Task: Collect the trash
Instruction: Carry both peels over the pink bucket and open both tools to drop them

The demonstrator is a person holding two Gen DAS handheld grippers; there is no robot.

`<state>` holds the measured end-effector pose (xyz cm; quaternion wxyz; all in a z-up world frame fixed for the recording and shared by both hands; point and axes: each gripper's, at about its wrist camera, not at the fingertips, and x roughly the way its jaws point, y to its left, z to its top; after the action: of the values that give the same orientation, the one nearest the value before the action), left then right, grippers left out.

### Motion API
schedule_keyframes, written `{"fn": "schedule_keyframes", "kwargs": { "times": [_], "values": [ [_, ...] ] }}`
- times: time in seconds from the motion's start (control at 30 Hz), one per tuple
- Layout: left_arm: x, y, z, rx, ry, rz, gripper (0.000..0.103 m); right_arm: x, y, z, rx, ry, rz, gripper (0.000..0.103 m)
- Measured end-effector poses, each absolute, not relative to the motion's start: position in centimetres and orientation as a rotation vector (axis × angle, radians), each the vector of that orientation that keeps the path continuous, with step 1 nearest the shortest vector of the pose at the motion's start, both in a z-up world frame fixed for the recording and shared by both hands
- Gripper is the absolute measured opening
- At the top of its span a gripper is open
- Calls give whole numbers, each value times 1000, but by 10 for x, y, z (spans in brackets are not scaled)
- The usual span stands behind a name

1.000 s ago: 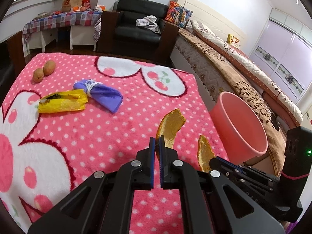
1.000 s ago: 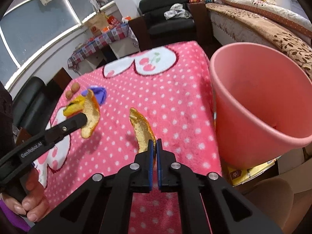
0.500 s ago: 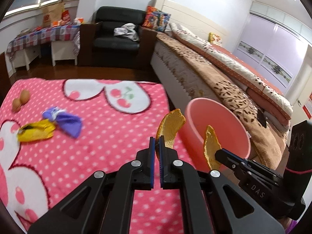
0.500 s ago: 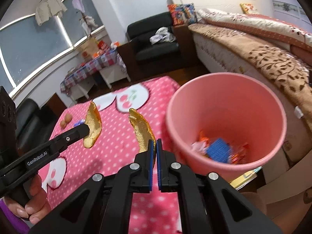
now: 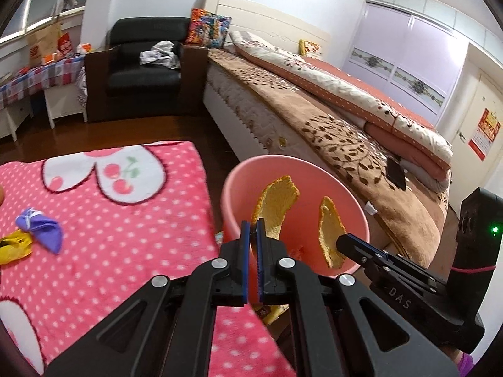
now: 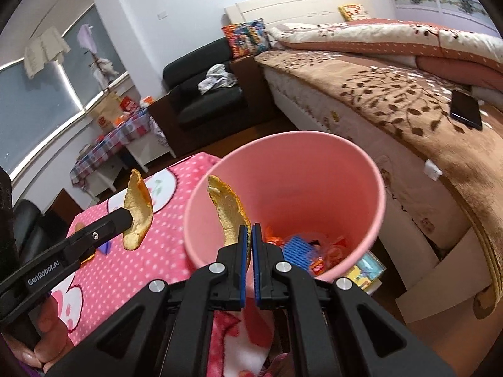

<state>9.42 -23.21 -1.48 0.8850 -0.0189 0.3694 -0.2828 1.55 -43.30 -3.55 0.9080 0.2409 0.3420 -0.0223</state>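
**Two orange-peel pieces over the bin, both clamped**

Left wrist view. Left hand-held gripper (image 5: pixel 252 229) is shut on a curled orange peel piece (image 5: pixel 276 202), pinched at its lower edge; the rest stands up and curves away above the jaws. The peel hangs in front of the pink trash bin (image 5: pixel 234 188), over its near rim as seen from here. The right hand-held gripper (image 5: pixel 341 242) comes in from the right, holding a second peel piece (image 5: pixel 330 232) by its lower end, also in front of the bin mouth. Left on the pink dotted blanket (image 5: pixel 125 235) covering the desk: a purple wrapper (image 5: pixel 44 231) and a yellow wrapper (image 5: pixel 14 246), just beside each other, well apart from the bin.

Right wrist view. Right hand-held gripper (image 6: pixel 252 231) is closed tight on the second peel piece (image 6: pixel 228 212), gripped at its bottom edge, tip leaning left. It sits above the bin (image 6: pixel 374 188), which holds coloured wrappers (image 6: pixel 311 249) at the bottom. The left hand-held gripper (image 6: pixel 129 218) holds its peel piece (image 6: pixel 138 213) further left, seemingly over the blanket rather than the bin opening; exact overlap cannot be told.

Handling, judged: peel is light, dry-looking and fairly stiff, keeping its curl unsupported. An edge pinch is enough; squeezing harder could crack it.

Pose: both hand-held grippers tilt downward toward the bin, side by side, a person's fingers (image 6: pixel 47 350) wrapped on the left handle.
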Motion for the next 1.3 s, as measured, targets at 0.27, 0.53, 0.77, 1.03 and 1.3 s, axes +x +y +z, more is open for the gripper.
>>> {"fn": "schedule_keyframes", "kwargs": {
  "times": [0.27,0.53,0.77,1.03,1.3],
  "values": [
    [99,-262,-28,-2,791,-616,3,18,-451,-50,531,719,-82,3],
    [104,-277,-40,10,814,-635,3,19,-453,-57,545,729,-96,3],
    [107,-286,-44,10,818,-644,3,21,-453,-60,548,733,-105,3],
    [108,-286,-39,14,813,-665,6,19,-455,-59,555,716,-114,19],
    [103,-281,-27,9,785,-665,20,18,-453,-56,549,701,-95,21]
  ]
}}
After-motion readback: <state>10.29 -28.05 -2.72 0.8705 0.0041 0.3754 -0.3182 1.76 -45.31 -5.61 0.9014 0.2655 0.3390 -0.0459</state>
